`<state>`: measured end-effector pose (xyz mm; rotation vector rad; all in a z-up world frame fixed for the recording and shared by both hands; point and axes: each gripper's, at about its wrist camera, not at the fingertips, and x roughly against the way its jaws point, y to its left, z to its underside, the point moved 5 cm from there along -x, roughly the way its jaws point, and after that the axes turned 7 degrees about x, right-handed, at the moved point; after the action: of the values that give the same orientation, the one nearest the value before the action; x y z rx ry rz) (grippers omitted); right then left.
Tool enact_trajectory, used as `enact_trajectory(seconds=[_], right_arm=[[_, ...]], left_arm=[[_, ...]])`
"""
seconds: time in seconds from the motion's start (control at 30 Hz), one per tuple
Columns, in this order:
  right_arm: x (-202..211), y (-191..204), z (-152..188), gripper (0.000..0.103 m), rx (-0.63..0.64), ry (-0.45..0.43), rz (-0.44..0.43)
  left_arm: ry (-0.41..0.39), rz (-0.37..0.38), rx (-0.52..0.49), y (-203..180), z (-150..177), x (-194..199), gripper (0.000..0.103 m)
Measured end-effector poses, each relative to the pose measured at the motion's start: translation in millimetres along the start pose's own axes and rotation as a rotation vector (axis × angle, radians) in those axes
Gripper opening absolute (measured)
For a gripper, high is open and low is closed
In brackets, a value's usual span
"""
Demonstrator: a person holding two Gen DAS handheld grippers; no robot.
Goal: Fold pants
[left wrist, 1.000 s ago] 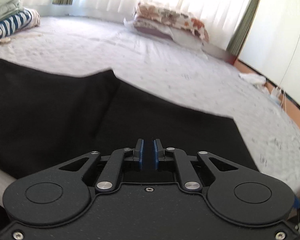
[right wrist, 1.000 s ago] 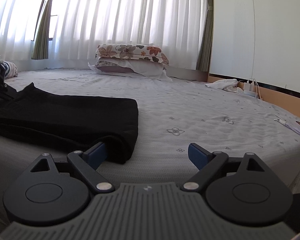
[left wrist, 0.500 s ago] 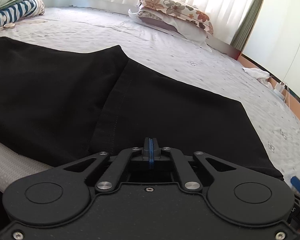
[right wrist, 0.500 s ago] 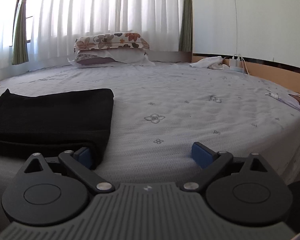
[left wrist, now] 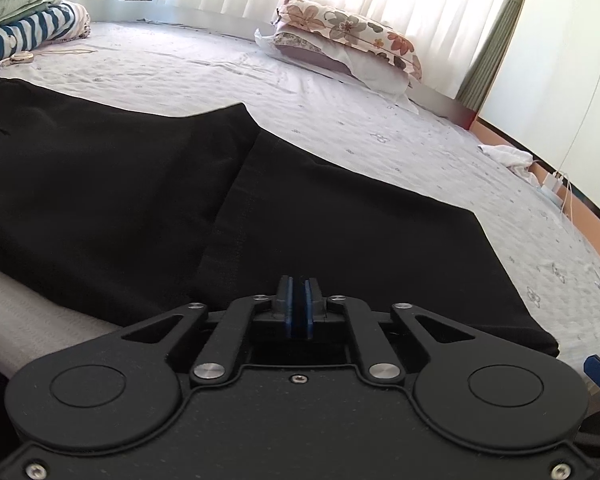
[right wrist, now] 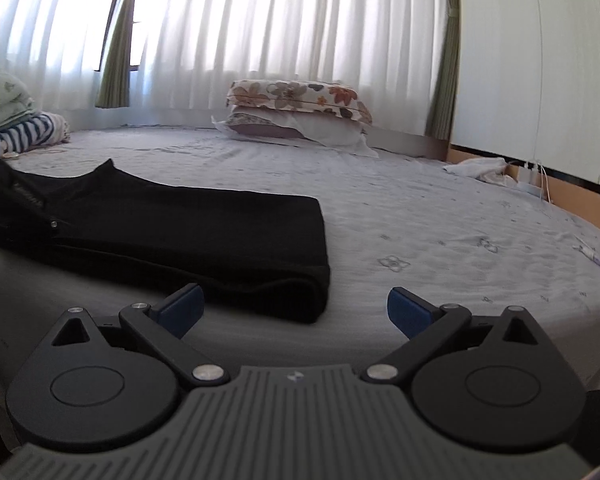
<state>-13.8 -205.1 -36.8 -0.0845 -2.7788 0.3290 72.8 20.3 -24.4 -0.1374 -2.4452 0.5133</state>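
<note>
Black pants [left wrist: 148,184] lie flat on the bed, folded lengthwise, legs running to the right. My left gripper [left wrist: 297,304] sits at the near edge of the pants with its blue pads pressed almost together; whether cloth is pinched between them is hidden. In the right wrist view the pants [right wrist: 188,224] lie to the left, their folded leg end near the middle. My right gripper [right wrist: 294,308] is open and empty, just in front of the leg end, its left pad [right wrist: 182,305] close to the cloth.
The bed [right wrist: 440,232] has a pale flowered sheet. A floral pillow stack [right wrist: 296,112] lies at the far side by the curtains. Folded striped and green bedding [left wrist: 28,20] sits at the far left. A white cloth and charger cables [left wrist: 540,168] lie at the right edge.
The left gripper's pads closed from a small gap and now show a thin slit. The right gripper drew back a little from the leg end and turned left.
</note>
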Motion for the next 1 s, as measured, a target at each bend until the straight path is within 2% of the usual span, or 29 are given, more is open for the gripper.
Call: enact_trajectory(seconds=[0.03, 0.1, 0.17, 0.3, 0.47, 0.57, 0.67, 0.77, 0.83, 1.0], right_arm=[[2.1, 5.8, -2.9, 0.103, 0.015, -0.01, -0.003], [2.9, 14.5, -9.8, 0.103, 0.019, -0.028, -0.017], [-1.9, 22.9, -18.5, 0.103, -0.019, -0.034, -0.047], [-24.1, 57.2, -43.2, 0.103, -0.075, -0.069, -0.098], [-60.7, 127.4, -73.4, 0.103, -0.032, -0.085, -0.158], [-79.4, 161.0, -82.3, 0.103, -0.008, -0.072, -0.18], [-94.6, 186.0, -75.5, 0.103, 0.027, -0.021, -0.193], [-101.5, 196.3, -62.3, 0.102, 0.012, 0.024, -0.232], [-100.9, 195.8, -61.1, 0.102, 0.005, 0.028, -0.234], [-103.9, 194.9, -61.7, 0.103, 0.005, 0.048, -0.267]], left_arm=[[-0.014, -0.01, 0.002, 3.4, -2.7, 6.1, 0.019], [-0.051, -0.022, 0.011, 13.5, -10.7, 19.4, 0.024], [-0.075, -0.069, 0.038, 29.1, -21.5, 30.1, 0.038], [-0.123, -0.2, 0.121, 69.3, -41.0, 43.7, 0.044], [-0.174, -0.324, 0.231, 124.6, -60.9, 56.7, 0.05], [-0.215, -0.407, 0.261, 158.5, -73.1, 66.4, 0.062], [-0.246, -0.5, 0.289, 192.4, -85.8, 68.6, 0.068], [-0.24, -0.571, 0.331, 221.8, -93.8, 64.4, 0.069], [-0.232, -0.587, 0.359, 235.7, -98.8, 57.9, 0.07], [-0.255, -0.616, 0.376, 242.9, -105.5, 47.5, 0.076]])
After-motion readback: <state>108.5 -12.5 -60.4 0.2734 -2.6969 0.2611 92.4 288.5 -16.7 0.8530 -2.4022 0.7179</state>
